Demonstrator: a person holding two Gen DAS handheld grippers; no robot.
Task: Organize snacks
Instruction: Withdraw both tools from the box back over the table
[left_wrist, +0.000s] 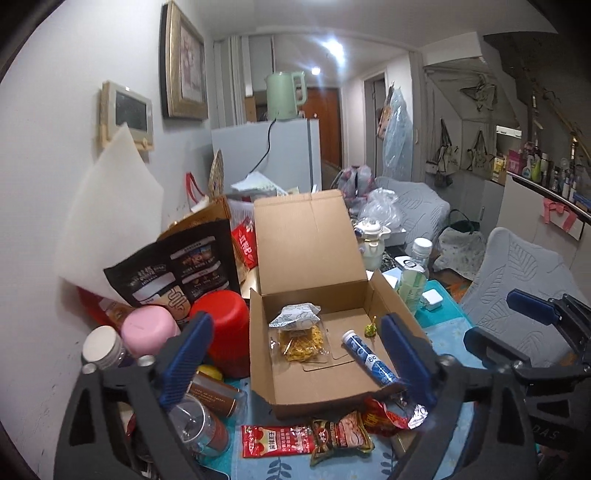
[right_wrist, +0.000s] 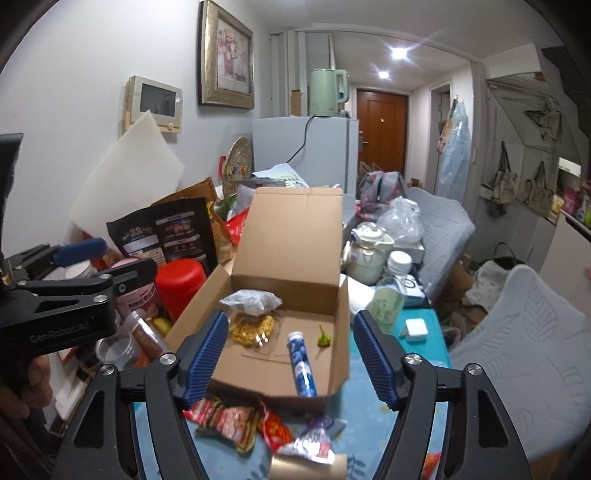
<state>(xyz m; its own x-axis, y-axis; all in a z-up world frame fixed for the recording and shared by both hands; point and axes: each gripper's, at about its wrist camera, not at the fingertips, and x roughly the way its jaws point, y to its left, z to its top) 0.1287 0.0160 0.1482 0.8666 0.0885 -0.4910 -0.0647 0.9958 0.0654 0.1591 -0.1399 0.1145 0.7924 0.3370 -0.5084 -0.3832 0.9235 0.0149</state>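
Both the left claw (left_wrist: 295, 354) and right claw (right_wrist: 291, 363) gape wide and hold nothing. The open cardboard box (right_wrist: 258, 363) lies between the right claw's fingers, holding a noodle packet (right_wrist: 251, 325) at 11 o'clock and a blue tube (right_wrist: 301, 363). Loose snack packets (right_wrist: 229, 421) lie on the tabletop (right_wrist: 369, 413) at the box's 6 o'clock.

White walls carry a gilt-framed picture (right_wrist: 226, 55); a white fridge (right_wrist: 306, 151) stands before a brown door (right_wrist: 382, 129) (recessed ceiling lights (right_wrist: 398, 53) glare), grey sofa (right_wrist: 443, 225) opposite.
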